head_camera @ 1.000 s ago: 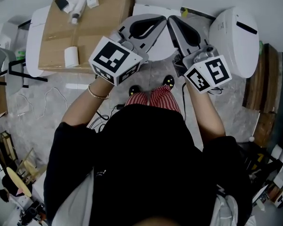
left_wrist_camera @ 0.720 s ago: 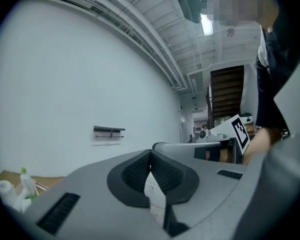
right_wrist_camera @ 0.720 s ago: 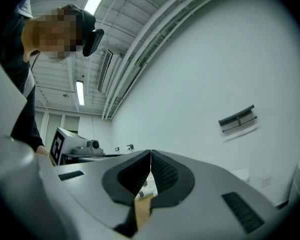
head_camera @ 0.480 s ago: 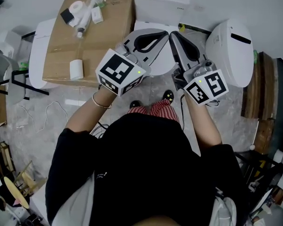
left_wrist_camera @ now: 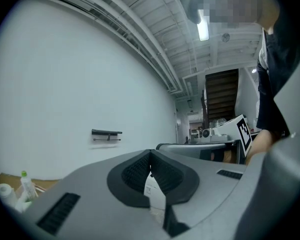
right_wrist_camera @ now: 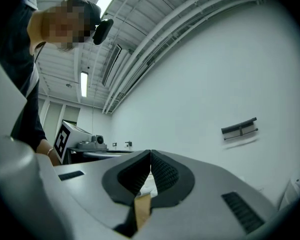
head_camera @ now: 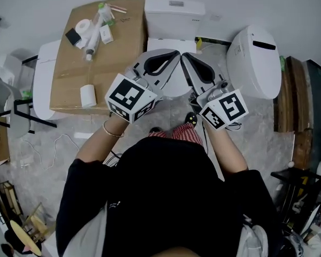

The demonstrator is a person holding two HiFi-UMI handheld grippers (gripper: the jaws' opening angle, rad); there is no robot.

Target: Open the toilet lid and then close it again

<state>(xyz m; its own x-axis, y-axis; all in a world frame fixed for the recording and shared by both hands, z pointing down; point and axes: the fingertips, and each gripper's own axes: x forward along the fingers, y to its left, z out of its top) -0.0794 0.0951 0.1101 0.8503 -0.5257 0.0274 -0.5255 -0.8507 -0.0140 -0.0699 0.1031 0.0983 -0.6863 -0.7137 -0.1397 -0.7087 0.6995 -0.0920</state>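
The white toilet stands in front of me in the head view, its tank [head_camera: 174, 10] against the wall. Its lid [head_camera: 174, 84] lies down over the bowl, mostly covered by both grippers. My left gripper [head_camera: 176, 53] and right gripper [head_camera: 183, 54] hover side by side above the lid, tips nearly meeting, both shut with nothing between the jaws. In the left gripper view the left gripper [left_wrist_camera: 150, 153] points at a bare wall and ceiling. The right gripper view shows the right gripper [right_wrist_camera: 150, 152] the same way, tilted upward.
A cardboard box [head_camera: 96, 52] left of the toilet carries a paper roll [head_camera: 88, 95], a bottle [head_camera: 100, 16] and small items. A large white oval object [head_camera: 255, 63] sits to the right. Cables lie on the floor at left [head_camera: 53, 143]. A wall rail [right_wrist_camera: 239, 129] shows.
The head view has shifted, so the toilet tank now shows at the top. Both grippers stay shut and close together over the toilet, now lower in the picture.
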